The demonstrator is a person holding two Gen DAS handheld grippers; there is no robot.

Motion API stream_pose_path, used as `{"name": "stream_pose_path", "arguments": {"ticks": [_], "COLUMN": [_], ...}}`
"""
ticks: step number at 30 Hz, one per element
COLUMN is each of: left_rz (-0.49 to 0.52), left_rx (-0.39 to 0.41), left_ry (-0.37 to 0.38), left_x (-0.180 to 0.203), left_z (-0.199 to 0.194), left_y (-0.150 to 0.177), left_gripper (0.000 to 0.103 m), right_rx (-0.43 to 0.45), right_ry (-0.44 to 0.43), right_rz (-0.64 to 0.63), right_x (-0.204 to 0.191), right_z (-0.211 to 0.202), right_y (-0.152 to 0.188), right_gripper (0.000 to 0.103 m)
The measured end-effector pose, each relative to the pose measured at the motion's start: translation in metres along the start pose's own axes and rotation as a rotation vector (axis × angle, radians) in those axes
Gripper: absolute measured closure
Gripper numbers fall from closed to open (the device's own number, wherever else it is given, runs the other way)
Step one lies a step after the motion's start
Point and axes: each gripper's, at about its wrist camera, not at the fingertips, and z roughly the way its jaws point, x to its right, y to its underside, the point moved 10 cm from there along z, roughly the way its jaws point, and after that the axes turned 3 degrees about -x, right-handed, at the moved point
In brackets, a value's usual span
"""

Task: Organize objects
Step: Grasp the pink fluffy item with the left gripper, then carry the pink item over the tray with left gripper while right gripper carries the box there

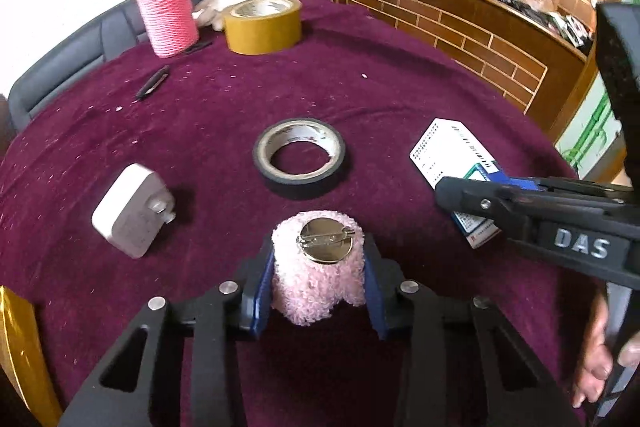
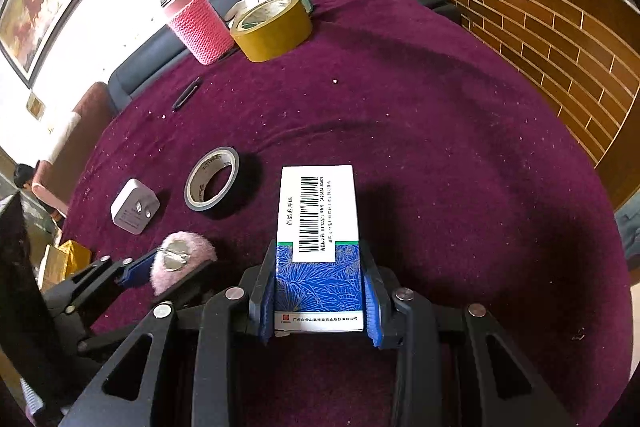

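Note:
A pink fluffy brooch [image 1: 316,291] with a round metal pin back sits between the blue pads of my left gripper [image 1: 319,247], which is shut on it low over the burgundy tablecloth [image 1: 400,87]. The right wrist view shows the same brooch [image 2: 192,247] in the left gripper [image 2: 160,271] at the lower left. My right gripper [image 2: 320,253] is shut on a blue and white medicine box [image 2: 316,203], barcode side up, which sticks out forward. From the left wrist view that box [image 1: 448,147] lies to the right, under the right gripper [image 1: 452,195].
A black tape roll [image 1: 299,157] lies flat at mid-table and a white charger plug [image 1: 130,211] to its left. At the far edge stand a yellow tape roll [image 1: 262,23] and a pink knit-sleeved bottle [image 1: 168,15]. A wooden counter [image 1: 460,23] borders the right.

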Motion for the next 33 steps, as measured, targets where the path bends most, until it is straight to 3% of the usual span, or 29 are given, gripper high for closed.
{"name": "stream_pose_path", "arguments": {"ticks": [7,15,18,22,25,28,33], "left_rz": [-0.045,-0.132,-0.188,-0.283,-0.414,-0.497,-0.559], "left_rx": [0.078,0.153,0.206,0.263,0.292,0.302,0.305], "left_ry": [0.004,0.040,-0.016,-0.159,-0.222,-0.249,-0.256], "left_x": [-0.009,-0.045,-0.079,-0.137,-0.184,-0.211,-0.231], "left_z": [-0.055,-0.153,-0.201,-0.261,-0.298,-0.317,-0.319], "left_y": [0.019,0.072,0.103,0.153,0.198,0.229,0.257], "left_gripper": [0.066,0.065,0.065,0.065,0.065,0.065,0.065], "right_rx": [0.020,0.056,0.072,0.095,0.121,0.151,0.161], "right_ry": [-0.006,0.006,0.015,0.040,0.055,0.066,-0.029], "right_rz": [-0.002,-0.011,-0.018,-0.030,-0.042,-0.054,-0.134], "right_x": [0.001,0.000,-0.001,-0.001,-0.003,-0.015,-0.079], "right_z": [0.001,0.002,0.002,0.001,-0.002,-0.016,-0.047], "right_y": [-0.001,-0.005,-0.005,-0.005,-0.007,-0.006,0.024], "right_gripper": [0.066,0.066,0.066,0.066,0.066,0.066,0.066]}}
